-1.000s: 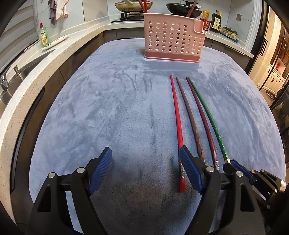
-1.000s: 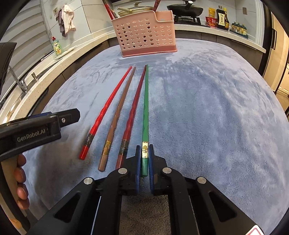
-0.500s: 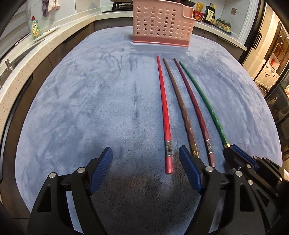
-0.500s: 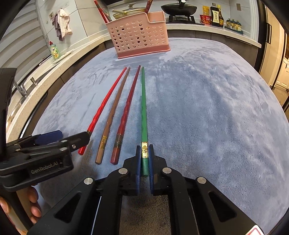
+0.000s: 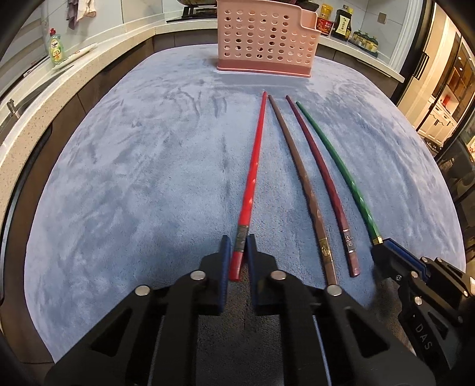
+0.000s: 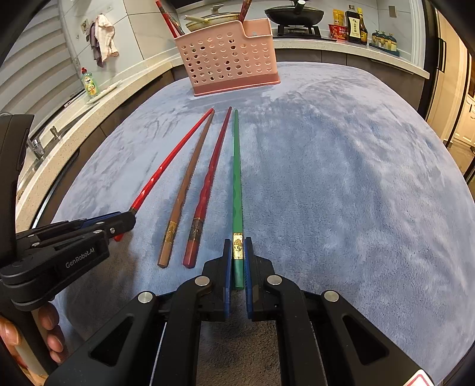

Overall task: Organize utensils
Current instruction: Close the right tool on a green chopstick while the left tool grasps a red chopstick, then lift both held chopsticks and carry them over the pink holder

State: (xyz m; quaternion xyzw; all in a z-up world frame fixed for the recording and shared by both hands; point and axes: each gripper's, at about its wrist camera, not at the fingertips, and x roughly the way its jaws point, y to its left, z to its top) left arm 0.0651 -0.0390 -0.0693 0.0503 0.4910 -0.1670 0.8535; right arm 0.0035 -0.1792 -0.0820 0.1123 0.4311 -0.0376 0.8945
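Four chopsticks lie side by side on the blue-grey mat (image 5: 133,178), tips toward a pink perforated utensil holder (image 5: 267,38). My left gripper (image 5: 239,246) is shut on the thick end of the bright red chopstick (image 5: 252,166). My right gripper (image 6: 237,249) is shut on the thick end of the green chopstick (image 6: 236,178). Between them lie a brown chopstick (image 5: 299,181) and a dark red chopstick (image 5: 320,181). In the right wrist view the holder (image 6: 228,56) has other chopsticks standing in it.
A kitchen counter (image 5: 38,89) runs along the left with a green dish-soap bottle (image 5: 55,49) and a sink tap (image 6: 37,147). A stove with pans (image 6: 294,13) and sauce bottles (image 6: 354,25) stands behind the holder.
My left gripper has shifted right over the red chopstick's end and closed on it. My right gripper stays shut on the green chopstick.
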